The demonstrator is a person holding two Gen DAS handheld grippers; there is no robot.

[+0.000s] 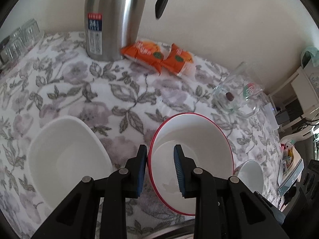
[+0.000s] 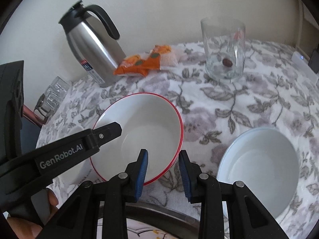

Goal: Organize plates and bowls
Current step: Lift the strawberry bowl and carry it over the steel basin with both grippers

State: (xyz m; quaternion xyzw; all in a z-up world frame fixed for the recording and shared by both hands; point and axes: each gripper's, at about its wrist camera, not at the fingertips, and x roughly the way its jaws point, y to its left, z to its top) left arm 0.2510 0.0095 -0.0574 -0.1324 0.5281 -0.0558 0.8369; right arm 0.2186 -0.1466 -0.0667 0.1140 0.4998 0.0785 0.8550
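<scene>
Left wrist view: we see the left gripper (image 1: 160,155) with its fingers narrowed astride the near-left rim of the red-rimmed bowl (image 1: 191,137) on the worktop (image 1: 123,99), though we cannot tell if both pads press it. The right gripper (image 2: 163,159) straddles the opposite rim likewise. Our own fingers hide the near edge, and the white bowl (image 1: 65,155) beside it is partly covered.

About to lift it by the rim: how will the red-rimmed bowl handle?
The red-rimmed bowl looks rigid and glazed, so probably slippery against the fingers and breakable if dropped. Gripped at one edge, it may tilt; the soft floral cloth should limit sliding.
</scene>
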